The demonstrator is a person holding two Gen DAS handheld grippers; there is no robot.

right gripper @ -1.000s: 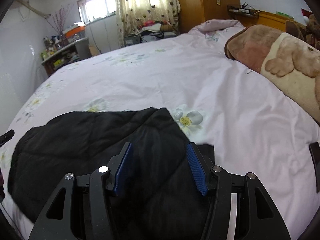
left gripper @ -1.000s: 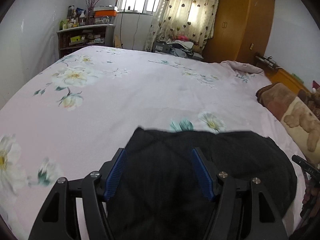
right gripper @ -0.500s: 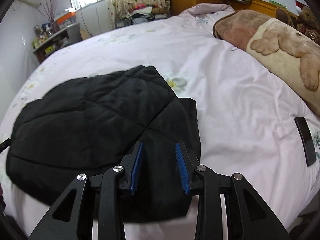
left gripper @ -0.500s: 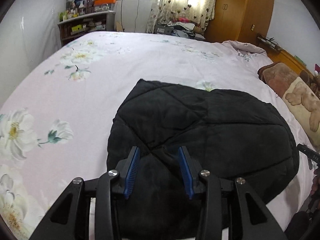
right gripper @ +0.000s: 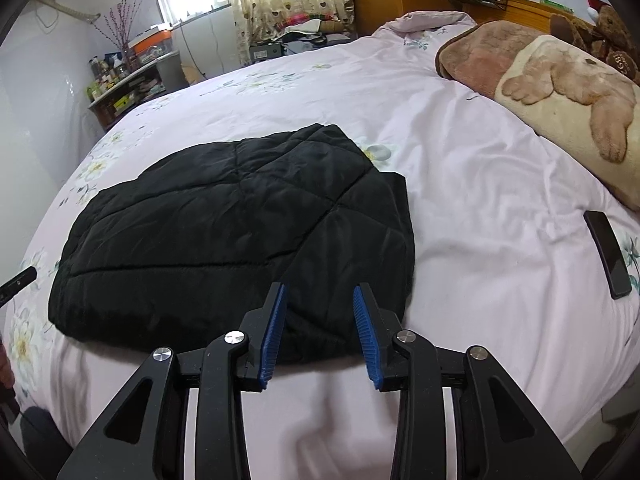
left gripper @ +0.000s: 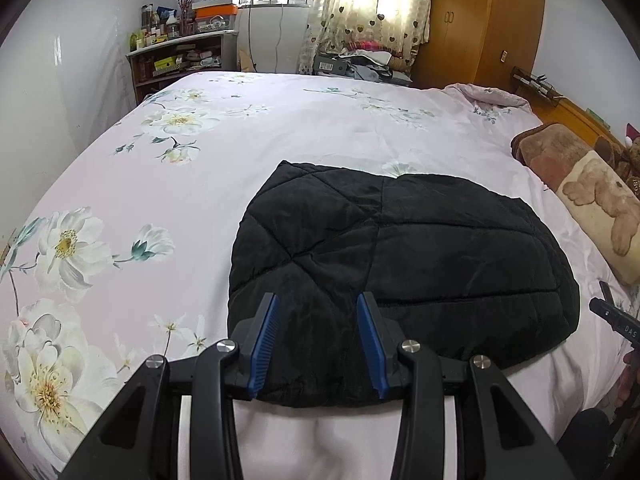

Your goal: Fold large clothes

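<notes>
A black quilted jacket (left gripper: 400, 256) lies folded flat on the pink floral bedspread (left gripper: 280, 136); it also shows in the right wrist view (right gripper: 224, 232). My left gripper (left gripper: 318, 300) is open and empty, hovering over the jacket's near left edge, with its blue pads apart. My right gripper (right gripper: 319, 292) is open and empty over the jacket's near right corner. Neither holds cloth. The tip of the right gripper shows at the right edge of the left wrist view (left gripper: 616, 320).
A brown bear-print blanket (right gripper: 560, 72) lies along the bed's right side. A black phone (right gripper: 607, 254) rests on the bedspread at the right. A shelf (left gripper: 176, 56), curtains and a wooden wardrobe (left gripper: 480, 20) stand beyond the bed's far end.
Both grippers lowered the jacket's edge onto the bed, opened and drew back toward the near bed edge. The jacket now lies flat, released.
</notes>
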